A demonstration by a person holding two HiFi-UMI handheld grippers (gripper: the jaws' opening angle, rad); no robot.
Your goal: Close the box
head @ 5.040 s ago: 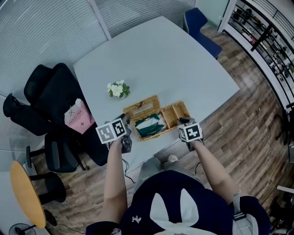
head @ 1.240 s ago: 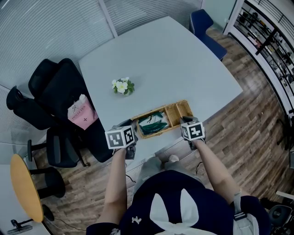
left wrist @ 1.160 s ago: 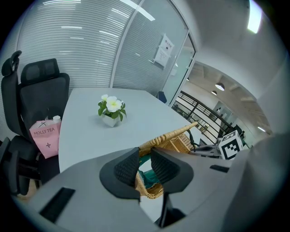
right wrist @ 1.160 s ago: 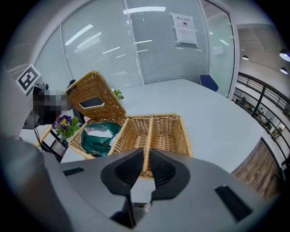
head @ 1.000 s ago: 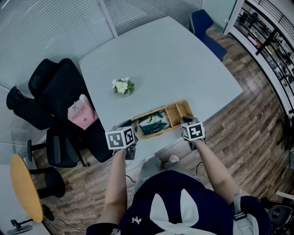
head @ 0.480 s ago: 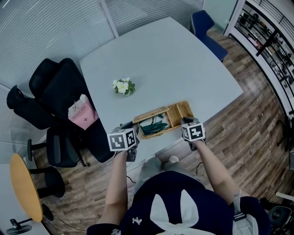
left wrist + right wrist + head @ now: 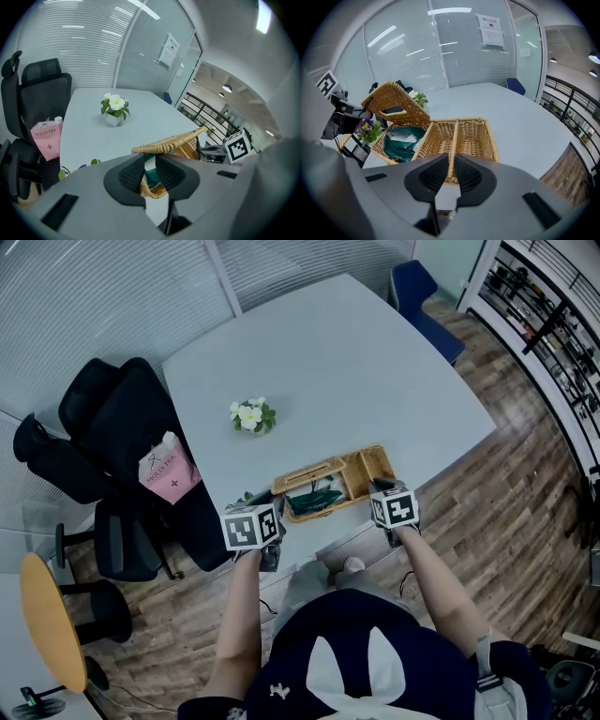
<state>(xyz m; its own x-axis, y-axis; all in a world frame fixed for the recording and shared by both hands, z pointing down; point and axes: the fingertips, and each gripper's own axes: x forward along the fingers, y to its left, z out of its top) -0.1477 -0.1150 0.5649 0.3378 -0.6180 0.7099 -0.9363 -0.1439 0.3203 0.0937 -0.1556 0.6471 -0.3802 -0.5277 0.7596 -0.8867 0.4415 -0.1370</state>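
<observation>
A wicker box (image 7: 361, 470) sits at the near edge of the grey table (image 7: 328, 362). Its right compartments (image 7: 473, 136) are bare; the left one holds a green bag (image 7: 401, 143). The hinged wicker lid (image 7: 305, 474) hangs tilted, almost level, over the bag. My left gripper (image 7: 150, 161) is shut on the lid's (image 7: 173, 140) near edge; from the right gripper view it (image 7: 344, 119) shows at the lid's (image 7: 393, 101) left corner. The right gripper (image 7: 451, 161) is shut on the box's front rim at the divider.
A small pot of white flowers (image 7: 248, 415) stands further back on the table. Black office chairs (image 7: 103, 427) with a pink tea carton (image 7: 167, 472) are at the left, a blue chair (image 7: 412, 287) at the far corner. The box lies close to the table's near edge.
The lid has swung down from a steep tilt to nearly level over the green bag, and the left gripper has sunk a little with it. The right gripper has stayed put.
</observation>
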